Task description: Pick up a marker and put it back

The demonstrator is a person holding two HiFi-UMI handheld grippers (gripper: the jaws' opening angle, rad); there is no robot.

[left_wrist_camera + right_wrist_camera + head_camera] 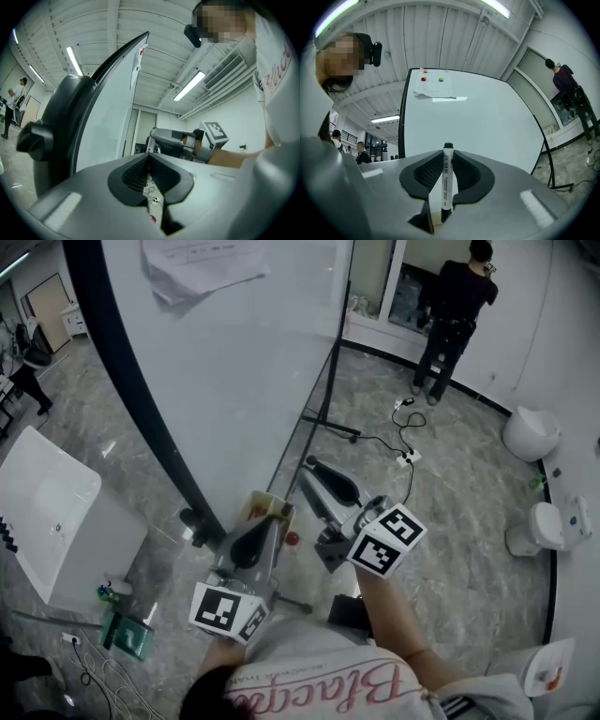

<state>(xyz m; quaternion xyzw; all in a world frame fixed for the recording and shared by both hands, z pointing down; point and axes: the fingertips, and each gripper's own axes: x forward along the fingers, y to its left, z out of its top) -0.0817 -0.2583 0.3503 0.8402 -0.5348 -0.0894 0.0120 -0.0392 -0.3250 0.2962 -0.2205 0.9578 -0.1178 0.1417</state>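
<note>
A white marker (446, 180) with a black cap stands upright between the jaws of my right gripper (447, 161), which is shut on its barrel. The cap pokes out just past the fingertips. Beyond it rises the big whiteboard (473, 117). In the head view the right gripper (317, 474) points at the whiteboard's (234, 362) lower edge, and I cannot make out the marker there. My left gripper (265, 517) is beside it on the left. In its own view the left gripper (149, 165) is shut with nothing between the pads.
A paper sheet (433, 90) hangs on the board under a red and a green magnet. A brownish box (269, 505) and a small red thing (292, 539) lie under the left gripper. The board's stand (330, 425) and cables (405, 442) are on the floor. A person (455, 315) stands far right.
</note>
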